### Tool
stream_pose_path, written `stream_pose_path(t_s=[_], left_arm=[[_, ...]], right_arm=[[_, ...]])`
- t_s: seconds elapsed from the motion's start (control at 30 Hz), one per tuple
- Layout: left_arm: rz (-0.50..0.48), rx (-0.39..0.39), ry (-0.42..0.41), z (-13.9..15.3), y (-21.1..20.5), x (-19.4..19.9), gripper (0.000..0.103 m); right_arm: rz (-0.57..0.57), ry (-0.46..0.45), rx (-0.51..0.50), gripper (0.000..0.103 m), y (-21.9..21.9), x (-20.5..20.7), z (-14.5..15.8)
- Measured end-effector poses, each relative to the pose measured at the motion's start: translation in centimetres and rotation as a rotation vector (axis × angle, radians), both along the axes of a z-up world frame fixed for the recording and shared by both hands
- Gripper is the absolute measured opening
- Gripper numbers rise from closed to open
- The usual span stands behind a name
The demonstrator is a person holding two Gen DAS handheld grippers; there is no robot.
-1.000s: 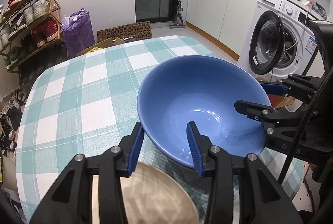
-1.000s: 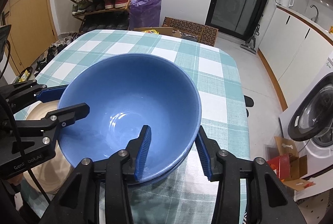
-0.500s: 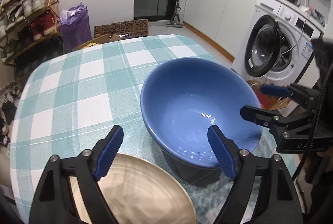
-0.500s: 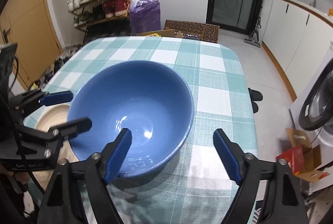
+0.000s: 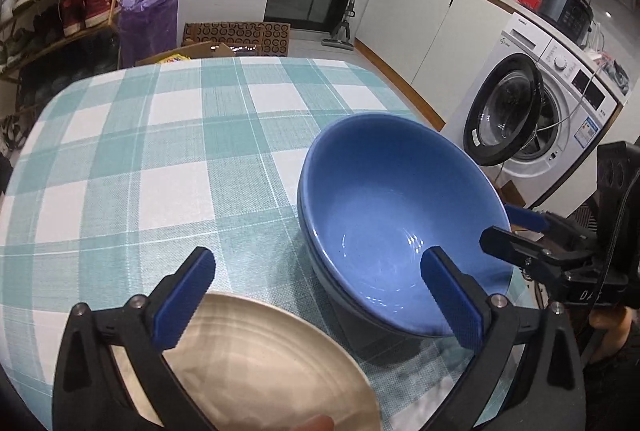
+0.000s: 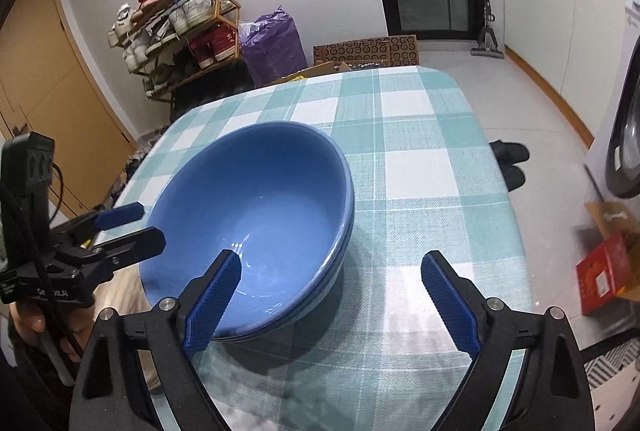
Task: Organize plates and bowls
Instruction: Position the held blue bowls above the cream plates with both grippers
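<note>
- A blue bowl (image 5: 384, 215) sits nested in a second blue bowl on a desk (image 5: 160, 159) covered with a teal and white checked cloth.
- The left gripper (image 5: 316, 295) is spread wide and its jaws are opening; one blue pad is over the near rim of the bowl without pressing it.
- The right gripper (image 6: 332, 295) is also wide and opening, holding nothing, one pad by the bowl's rim.
- A beige plate (image 5: 256, 367) lies on the desk just beside the bowls, under the left gripper.
- A washing machine (image 5: 544, 119) stands beyond the desk, door open.
</note>
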State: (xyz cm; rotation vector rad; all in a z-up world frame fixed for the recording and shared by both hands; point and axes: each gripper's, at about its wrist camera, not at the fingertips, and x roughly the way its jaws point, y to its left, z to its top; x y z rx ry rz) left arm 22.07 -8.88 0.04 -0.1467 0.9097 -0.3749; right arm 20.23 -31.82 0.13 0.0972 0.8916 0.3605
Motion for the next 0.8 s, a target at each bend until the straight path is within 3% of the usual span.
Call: stream_pose_path(t_s=[0.27, 0.4, 0.47, 0.8], left_arm=[[0.014, -0.012, 0.01, -0.3, -0.6, 0.5, 0.103], [0.012, -0.02, 0.014, -0.3, -0.8, 0.6, 0.1], [-0.002, -0.011, 0.019, -0.4, -1.1, 0.7, 0.09], [-0.032, -0.017, 0.025, -0.4, -1.4, 0.5, 0.058]], right_arm=[[-0.007, 0.002, 0.071, 0.093, 0.2, 0.2, -1.0], [0.003, 0.01, 0.094, 0.084, 0.5, 0.2, -1.3], [0.006, 0.011, 0.093, 0.082, 0.7, 0.2, -1.4], [0.021, 0.006, 0.083, 0.065, 1.1, -0.1, -1.2]])
